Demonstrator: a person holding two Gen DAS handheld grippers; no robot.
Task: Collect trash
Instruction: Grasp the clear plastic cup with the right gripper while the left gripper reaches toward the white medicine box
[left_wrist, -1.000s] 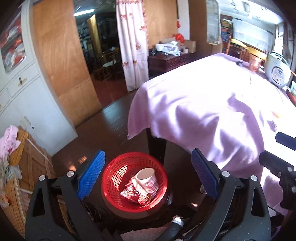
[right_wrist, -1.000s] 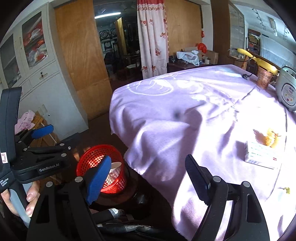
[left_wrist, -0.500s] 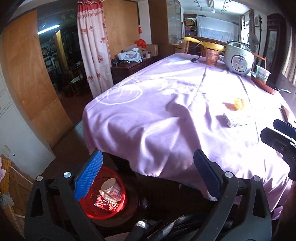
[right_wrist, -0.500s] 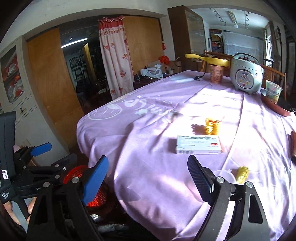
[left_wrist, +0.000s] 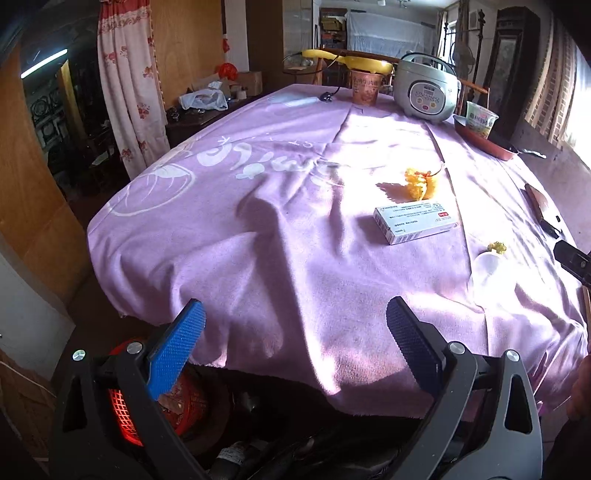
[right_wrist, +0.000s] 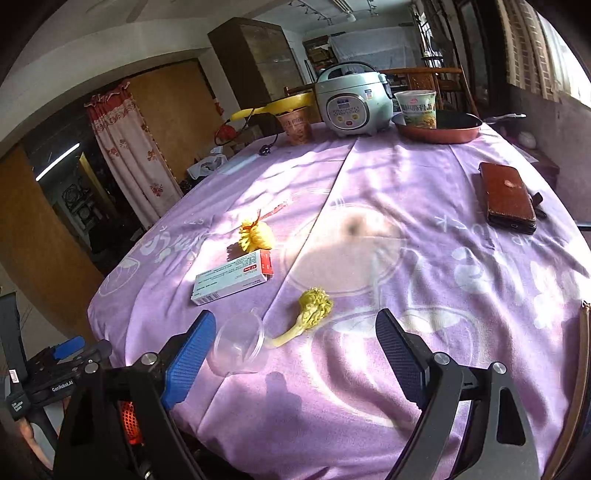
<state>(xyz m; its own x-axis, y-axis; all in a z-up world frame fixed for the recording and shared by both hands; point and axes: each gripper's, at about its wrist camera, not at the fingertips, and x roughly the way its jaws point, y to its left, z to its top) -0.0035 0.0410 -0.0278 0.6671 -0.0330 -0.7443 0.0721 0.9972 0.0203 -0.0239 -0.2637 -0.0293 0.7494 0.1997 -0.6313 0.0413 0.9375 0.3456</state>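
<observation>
On the purple tablecloth (right_wrist: 406, 229) lie a clear plastic cup (right_wrist: 240, 345) on its side, a yellow-green flower-like scrap (right_wrist: 314, 310), a yellow crumpled net (right_wrist: 256, 236) and a white medicine box (right_wrist: 232, 282). My right gripper (right_wrist: 295, 316) hovers just short of the cup and the scrap, open and empty. Over the table's near edge my left gripper (left_wrist: 293, 306) is open and empty too; the box (left_wrist: 415, 223), the net (left_wrist: 421, 182) and the cup (left_wrist: 487, 266) lie farther off to its right. The red basket (left_wrist: 125, 410) sits on the floor, mostly hidden behind the left finger.
At the far end stand a rice cooker (right_wrist: 352, 105), a brown paper cup (right_wrist: 295, 125) and a noodle cup (right_wrist: 417, 109) in a red pan (right_wrist: 439, 133). A phone in a brown case (right_wrist: 506, 197) lies at the right. A curtain (left_wrist: 129, 92) and wooden doors are on the left.
Both views have swung from the floor and the red basket up to the tabletop. The basket has slid to the lower left corner, and the cup and the scraps have come close to the right gripper.
</observation>
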